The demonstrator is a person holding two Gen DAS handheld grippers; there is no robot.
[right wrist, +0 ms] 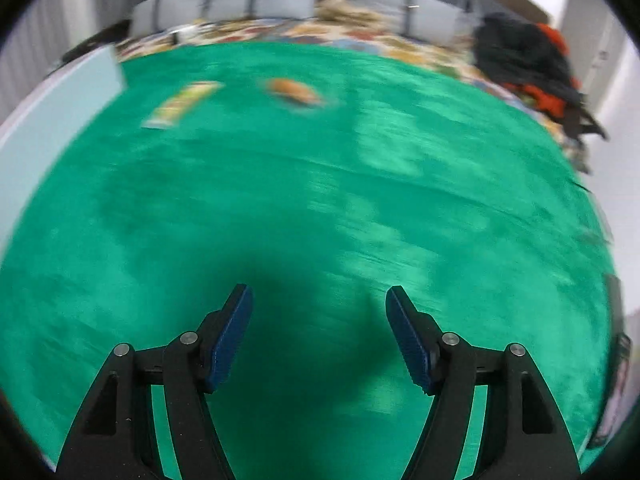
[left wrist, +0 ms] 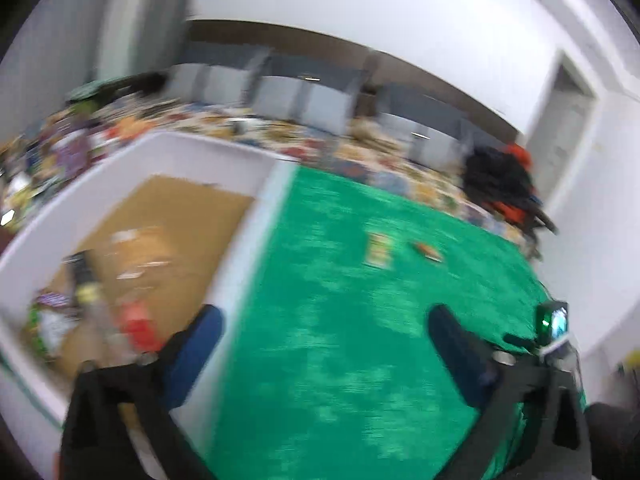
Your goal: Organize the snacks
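Note:
Both views are motion-blurred. My left gripper is open and empty, above the edge between a white box and the green cloth. The box holds several snack packs, one red. Two snacks lie on the cloth ahead: a long yellow-green pack and a small orange pack. My right gripper is open and empty, low over the green cloth. The long pack and the orange pack lie far ahead of it.
The white box's corner shows at the left of the right wrist view. A black and orange bag lies at the cloth's far right. A patterned floor mat with clutter and grey seats lie beyond.

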